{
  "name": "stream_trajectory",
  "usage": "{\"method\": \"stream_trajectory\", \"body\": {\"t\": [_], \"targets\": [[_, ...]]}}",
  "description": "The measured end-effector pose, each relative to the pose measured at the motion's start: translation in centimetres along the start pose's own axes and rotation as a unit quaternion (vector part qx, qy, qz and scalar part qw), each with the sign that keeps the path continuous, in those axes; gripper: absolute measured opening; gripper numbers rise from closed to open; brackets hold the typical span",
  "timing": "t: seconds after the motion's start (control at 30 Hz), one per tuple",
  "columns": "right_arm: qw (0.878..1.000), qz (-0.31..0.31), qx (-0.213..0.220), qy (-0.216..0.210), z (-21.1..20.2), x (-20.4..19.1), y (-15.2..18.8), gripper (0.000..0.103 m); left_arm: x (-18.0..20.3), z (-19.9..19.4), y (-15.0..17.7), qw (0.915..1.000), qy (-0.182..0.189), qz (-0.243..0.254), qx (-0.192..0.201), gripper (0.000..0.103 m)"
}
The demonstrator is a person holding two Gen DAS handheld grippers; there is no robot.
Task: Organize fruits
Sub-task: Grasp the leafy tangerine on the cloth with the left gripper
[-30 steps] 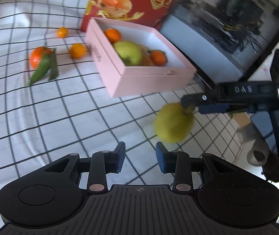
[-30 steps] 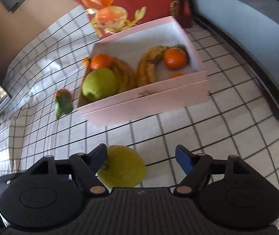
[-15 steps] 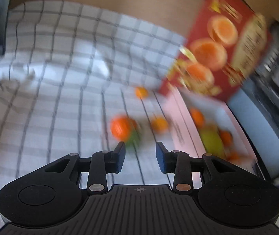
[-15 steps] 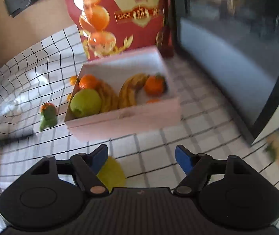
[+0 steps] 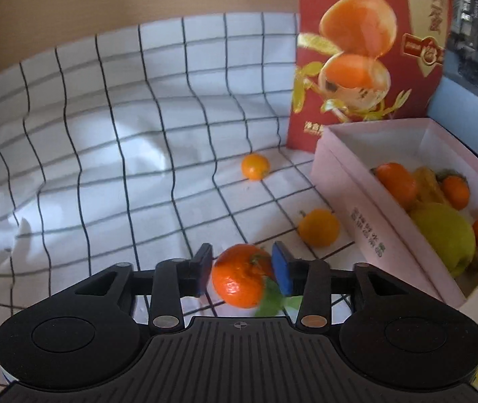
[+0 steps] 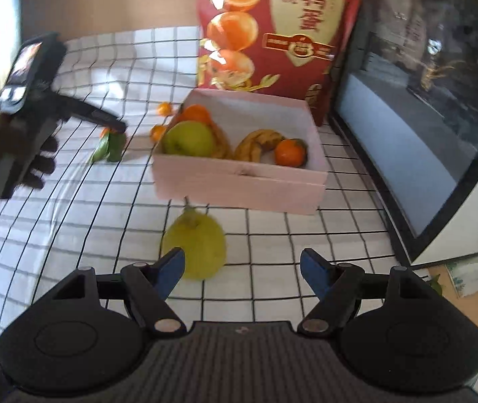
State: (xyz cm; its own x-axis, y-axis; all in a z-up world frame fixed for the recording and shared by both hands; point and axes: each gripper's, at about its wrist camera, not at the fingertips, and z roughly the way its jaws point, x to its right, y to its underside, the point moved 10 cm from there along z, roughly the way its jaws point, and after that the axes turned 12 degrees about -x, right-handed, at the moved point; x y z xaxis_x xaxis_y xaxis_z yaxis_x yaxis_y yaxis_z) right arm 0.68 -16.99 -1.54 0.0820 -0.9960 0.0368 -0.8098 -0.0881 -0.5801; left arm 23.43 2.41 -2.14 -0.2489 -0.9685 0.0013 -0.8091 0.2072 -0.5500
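A leafy orange mandarin [image 5: 240,277] lies on the checked cloth between the fingers of my left gripper [image 5: 241,268]; the jaws stand on either side of it with small gaps. The pink box [image 5: 346,181] at the right holds a green apple [image 5: 443,235], bananas and mandarins. Two small oranges [image 5: 318,227] [image 5: 255,166] lie loose left of the box. In the right wrist view my right gripper [image 6: 242,267] is open and empty, just behind a yellow-green pear [image 6: 194,247] that lies in front of the box [image 6: 239,181]. The left gripper [image 6: 104,119] shows there over the mandarin.
A red printed fruit carton [image 5: 370,53] stands behind the box. A dark monitor or window panel [image 6: 423,127] runs along the right side. The checked cloth [image 5: 121,154] is rumpled at the left. Cardboard and paper [image 6: 470,275] lie past the table's right edge.
My left gripper swung left from the pear to the leafy mandarin, which now lies between its fingers. My right gripper pulled back from the pear, which now lies in front of it.
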Motion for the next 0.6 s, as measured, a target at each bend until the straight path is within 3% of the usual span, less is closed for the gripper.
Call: {"method": "stream_trajectory", "body": {"t": [0.17,0.27,0.37,0.6], "targets": [[0.999,0.003,-0.015,-0.03,1.1,-1.8,0.5,0.076,-0.5,0.9,0.2,0.9985,0.041,-0.03,-0.018,0.055],[0.999,-0.008,-0.016,-0.034,1.3,-2.6,0.5,0.076,0.2,1.4,0.7,0.9972,0.059,-0.024,-0.04,0.052],[0.999,-0.021,-0.019,-0.034,1.4,-3.3,0.6,0.076,0.6,1.6,1.4,0.9977,0.048,-0.001,-0.047,0.053],[0.998,-0.038,-0.029,-0.03,2.1,-4.0,0.9,0.076,-0.2,2.0,0.6,0.998,0.054,-0.022,-0.024,0.053]]}}
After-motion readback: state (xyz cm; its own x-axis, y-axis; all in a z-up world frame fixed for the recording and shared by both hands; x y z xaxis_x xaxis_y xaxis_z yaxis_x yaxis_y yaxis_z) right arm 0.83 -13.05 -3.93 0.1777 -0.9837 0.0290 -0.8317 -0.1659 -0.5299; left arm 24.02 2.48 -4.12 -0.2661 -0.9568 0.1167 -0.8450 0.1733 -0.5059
